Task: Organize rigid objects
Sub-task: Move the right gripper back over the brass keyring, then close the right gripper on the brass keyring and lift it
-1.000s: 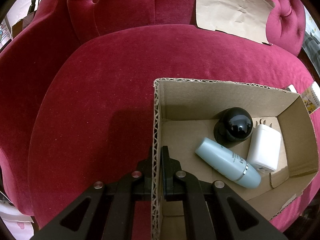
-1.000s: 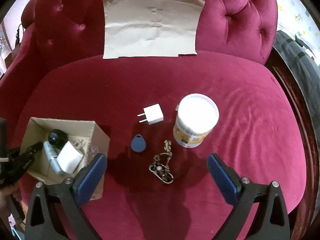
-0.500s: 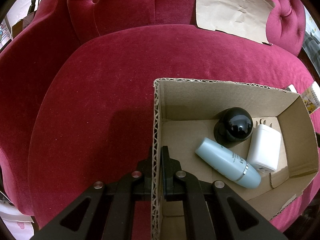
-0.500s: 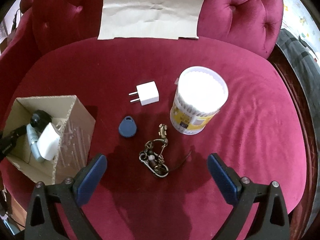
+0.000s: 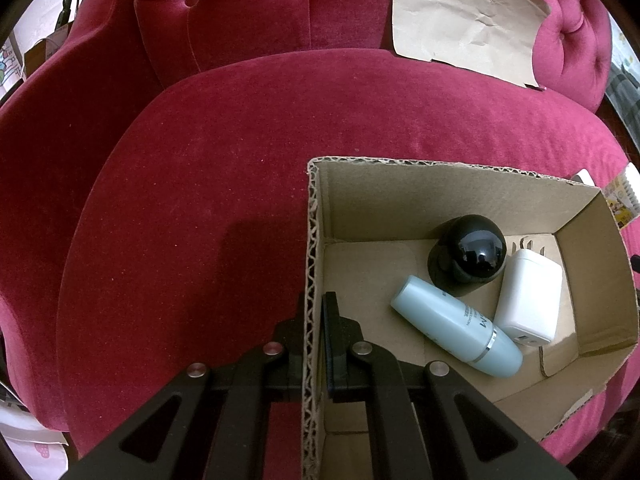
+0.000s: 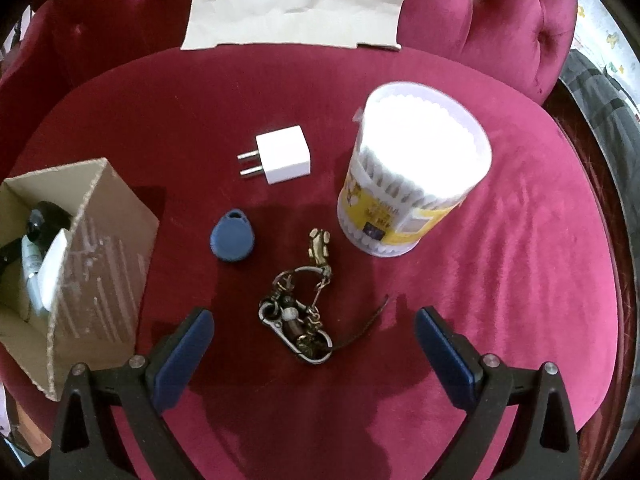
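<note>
My left gripper (image 5: pixel 314 300) is shut on the left wall of a cardboard box (image 5: pixel 310 240) that rests on a red velvet seat. Inside lie a black ball-shaped object (image 5: pixel 468 254), a pale blue bottle (image 5: pixel 452 330) and a white charger block (image 5: pixel 528 298). My right gripper (image 6: pixel 316 320) hangs open just above a metal keychain (image 6: pixel 298 312). Beyond the keychain lie a blue key fob (image 6: pixel 233 235) and a white plug adapter (image 6: pixel 282 154); a tub of cotton swabs (image 6: pixel 412 170) stands to the right. The box (image 6: pixel 100 256) shows at the left in the right wrist view.
A sheet of brown paper (image 6: pixel 296 4) leans against the tufted backrest (image 6: pixel 488 20). The seat cushion (image 5: pixel 200 184) drops away at its rounded front and sides. Grey fabric (image 6: pixel 600 92) lies beyond the chair on the right.
The right gripper has come down toward the seat, so the keychain, fob, adapter and tub look larger and nearer. The left gripper and box have not moved.
</note>
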The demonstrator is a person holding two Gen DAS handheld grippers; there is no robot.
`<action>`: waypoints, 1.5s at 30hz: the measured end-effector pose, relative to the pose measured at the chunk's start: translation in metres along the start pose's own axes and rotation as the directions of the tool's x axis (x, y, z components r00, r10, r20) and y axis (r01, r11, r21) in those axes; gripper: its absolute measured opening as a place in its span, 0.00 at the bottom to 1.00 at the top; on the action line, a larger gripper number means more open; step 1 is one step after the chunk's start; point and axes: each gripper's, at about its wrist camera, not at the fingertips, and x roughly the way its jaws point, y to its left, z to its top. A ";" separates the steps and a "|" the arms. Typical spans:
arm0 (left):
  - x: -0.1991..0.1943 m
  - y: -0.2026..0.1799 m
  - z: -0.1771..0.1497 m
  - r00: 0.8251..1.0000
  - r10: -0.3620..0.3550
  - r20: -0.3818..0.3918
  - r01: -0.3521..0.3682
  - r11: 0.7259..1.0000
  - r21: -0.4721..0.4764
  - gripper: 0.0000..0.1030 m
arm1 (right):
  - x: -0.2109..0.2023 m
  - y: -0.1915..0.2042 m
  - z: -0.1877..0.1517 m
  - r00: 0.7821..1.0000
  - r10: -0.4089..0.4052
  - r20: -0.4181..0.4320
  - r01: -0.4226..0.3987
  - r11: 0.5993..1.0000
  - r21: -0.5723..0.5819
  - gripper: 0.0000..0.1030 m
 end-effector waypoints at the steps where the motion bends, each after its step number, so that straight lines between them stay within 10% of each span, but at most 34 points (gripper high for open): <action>1: 0.000 0.000 0.000 1.000 0.000 0.000 0.000 1.000 0.000 0.04 | 0.003 0.000 -0.001 1.000 0.002 -0.005 -0.002 1.000 0.000 0.99; 16: 0.000 0.000 0.000 1.000 0.001 0.000 -0.001 1.000 0.000 0.04 | 0.029 -0.005 -0.009 0.998 0.043 -0.047 -0.041 0.998 0.041 0.98; 21: 0.000 0.000 0.000 1.000 0.000 0.000 0.000 1.000 0.000 0.04 | 0.018 -0.001 -0.009 0.998 0.048 -0.029 -0.048 0.998 0.029 0.75; 26: 0.000 0.000 0.000 1.000 0.001 0.000 -0.001 1.000 0.000 0.04 | 0.012 -0.002 -0.008 0.996 0.093 -0.017 -0.093 0.995 0.026 0.22; 45: 0.001 0.000 0.001 1.000 0.002 0.000 -0.002 1.000 0.000 0.05 | -0.010 -0.004 -0.003 0.995 0.100 0.012 -0.101 0.995 0.013 0.11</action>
